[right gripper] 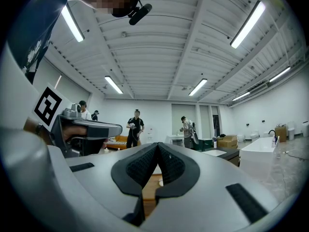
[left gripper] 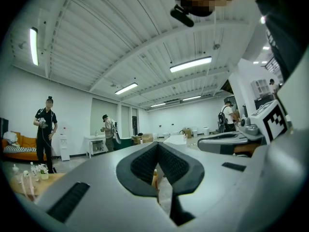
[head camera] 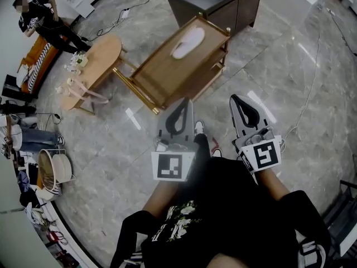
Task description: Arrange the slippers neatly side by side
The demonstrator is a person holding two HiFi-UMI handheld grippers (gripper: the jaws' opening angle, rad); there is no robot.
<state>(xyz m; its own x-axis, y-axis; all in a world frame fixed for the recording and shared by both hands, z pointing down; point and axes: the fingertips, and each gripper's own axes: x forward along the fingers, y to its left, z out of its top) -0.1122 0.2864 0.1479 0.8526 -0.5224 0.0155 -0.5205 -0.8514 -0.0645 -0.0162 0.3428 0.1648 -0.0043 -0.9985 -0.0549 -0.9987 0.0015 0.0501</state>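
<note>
Looking down through the head view, I have both hand-held grippers out level above the grey marbled floor (head camera: 279,54). My left gripper (head camera: 184,104) has its black ribbed pads pressed together with nothing between them; its own view shows the two pads meeting at the tip. My right gripper (head camera: 235,100) is likewise closed on nothing, pads touching at the tip. The two sit side by side, apart from each other, each with its marker cube nearest my body.

The soft white slipper (head camera: 188,42) lies well ahead of both grippers, toward the far end of the low rectangular wooden table with raised side rails (head camera: 167,74). I cannot tell whether that pale shape is one slipper or a pair.

Left of that table stands an oval light-wood coffee table (head camera: 106,52) carrying small items. A dark cabinet (head camera: 223,4) sits beyond, and a person in black clothing (head camera: 42,18) stands by an orange sofa (head camera: 39,60) at far left.
</note>
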